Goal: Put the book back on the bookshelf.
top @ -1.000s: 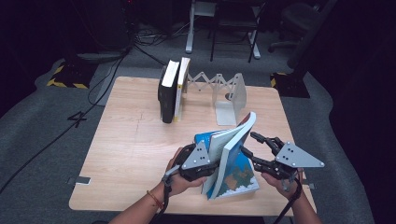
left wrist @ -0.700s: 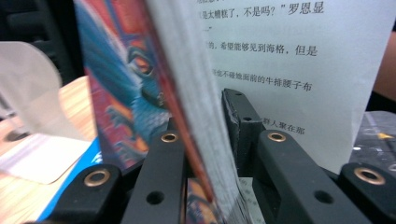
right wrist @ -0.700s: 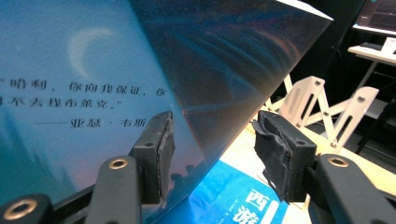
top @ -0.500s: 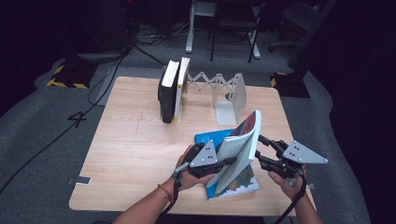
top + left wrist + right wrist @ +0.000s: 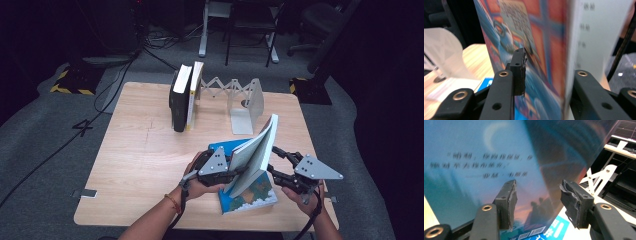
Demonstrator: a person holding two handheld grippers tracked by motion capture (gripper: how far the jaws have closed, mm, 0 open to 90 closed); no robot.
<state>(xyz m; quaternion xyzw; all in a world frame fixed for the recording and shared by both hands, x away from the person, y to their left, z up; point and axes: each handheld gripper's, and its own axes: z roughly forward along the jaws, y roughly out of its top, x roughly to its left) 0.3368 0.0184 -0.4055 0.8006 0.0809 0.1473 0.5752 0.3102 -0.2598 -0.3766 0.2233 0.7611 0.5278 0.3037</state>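
A thick book (image 5: 252,157) with an orange and blue cover (image 5: 541,37) stands tilted on its edge near the table's front right, its white page block toward me. My left gripper (image 5: 235,175) is at its left side. The jaws (image 5: 549,72) have just been opening and straddle the book's near edge, one pad beside the cover; I see no pad pressing. On the other side, my right gripper (image 5: 274,162) is open, its jaws (image 5: 537,187) spread against the book's blue back cover (image 5: 486,157) with nothing between them.
A blue book (image 5: 250,200) lies flat on the wooden table (image 5: 140,160) under the tilted one. At the back, two books (image 5: 182,97) stand upright against a white expanding book rack (image 5: 240,100). Chairs and cables are on the floor beyond.
The book has been tipped steeper, its top edge rising toward the back right. Both hands have stayed in about the same place on either side of it.
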